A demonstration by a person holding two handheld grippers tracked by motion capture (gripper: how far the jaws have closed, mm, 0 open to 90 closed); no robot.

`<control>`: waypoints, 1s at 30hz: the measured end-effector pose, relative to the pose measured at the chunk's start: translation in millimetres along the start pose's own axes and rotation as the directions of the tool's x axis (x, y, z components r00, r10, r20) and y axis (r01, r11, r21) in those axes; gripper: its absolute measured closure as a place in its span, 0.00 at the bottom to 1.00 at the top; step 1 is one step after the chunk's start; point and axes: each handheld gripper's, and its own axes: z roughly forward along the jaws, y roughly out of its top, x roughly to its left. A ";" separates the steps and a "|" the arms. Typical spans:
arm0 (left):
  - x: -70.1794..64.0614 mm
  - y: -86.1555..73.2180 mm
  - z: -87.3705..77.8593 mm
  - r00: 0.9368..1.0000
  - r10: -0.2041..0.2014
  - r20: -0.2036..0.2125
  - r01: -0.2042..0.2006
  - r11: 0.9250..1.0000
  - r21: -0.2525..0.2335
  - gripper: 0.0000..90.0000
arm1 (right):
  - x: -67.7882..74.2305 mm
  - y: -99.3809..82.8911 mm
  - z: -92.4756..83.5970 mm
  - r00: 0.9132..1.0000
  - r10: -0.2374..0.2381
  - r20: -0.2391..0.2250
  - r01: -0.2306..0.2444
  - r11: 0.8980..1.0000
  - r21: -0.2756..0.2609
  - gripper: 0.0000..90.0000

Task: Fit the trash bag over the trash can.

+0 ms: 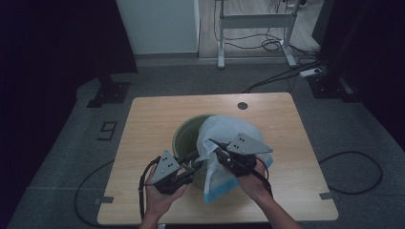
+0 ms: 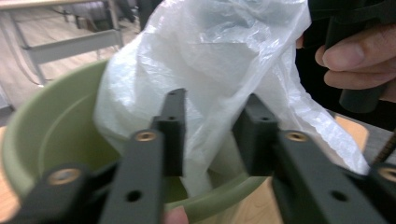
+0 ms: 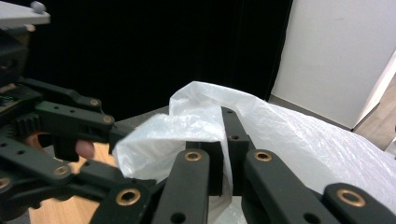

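A pale green bucket [image 1: 184,136] stands in the middle of the wooden table [image 1: 153,114]. A thin white plastic bag [image 1: 224,133] is draped over its right side and hangs down its front, with a bluish edge at the bottom. My right gripper [image 3: 224,140] is shut on a fold of the bag [image 3: 289,135], lifted over the bucket's near rim [image 1: 212,143]. My left gripper [image 2: 210,135] points at the bucket [image 2: 56,130], jaws apart with bag film [image 2: 210,60] in the gap, the pads not pressing it. It sits at the bucket's near left [image 1: 198,160].
A round dark hole cover [image 1: 242,105] lies near the table's far edge. Beyond the table stand a white frame's legs [image 1: 253,21] and floor cables [image 1: 282,71]. The right hand [image 2: 359,56] is close by in the left gripper view.
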 end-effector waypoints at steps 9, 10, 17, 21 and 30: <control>9.5 -0.6 -1.2 0.997 -0.077 -0.031 0.076 0.997 -0.030 0.99 | -1.2 -10.1 -21.1 0.999 0.010 -0.045 -0.011 1.000 -0.015 0.57; 11.5 -0.9 -1.8 0.995 -0.090 -0.039 0.089 0.995 -0.034 0.99 | -1.1 -12.1 -23.8 0.999 0.008 -0.049 -0.009 1.000 -0.011 0.54; 17.9 -1.6 -3.9 0.986 -0.143 -0.085 0.138 0.989 -0.052 1.00 | -3.3 -30.0 -56.6 0.996 0.013 -0.089 -0.017 0.999 -0.048 0.41; 21.2 -1.7 -7.0 0.982 -0.163 -0.092 0.157 0.986 -0.063 1.00 | -10.2 -40.7 -76.0 0.996 0.035 -0.082 -0.041 0.997 -0.071 0.40; 29.0 -3.2 -23.8 0.977 -0.184 -0.109 0.174 0.980 -0.094 1.00 | -42.2 -72.0 -96.5 0.992 0.116 0.058 -0.113 0.992 -0.056 0.35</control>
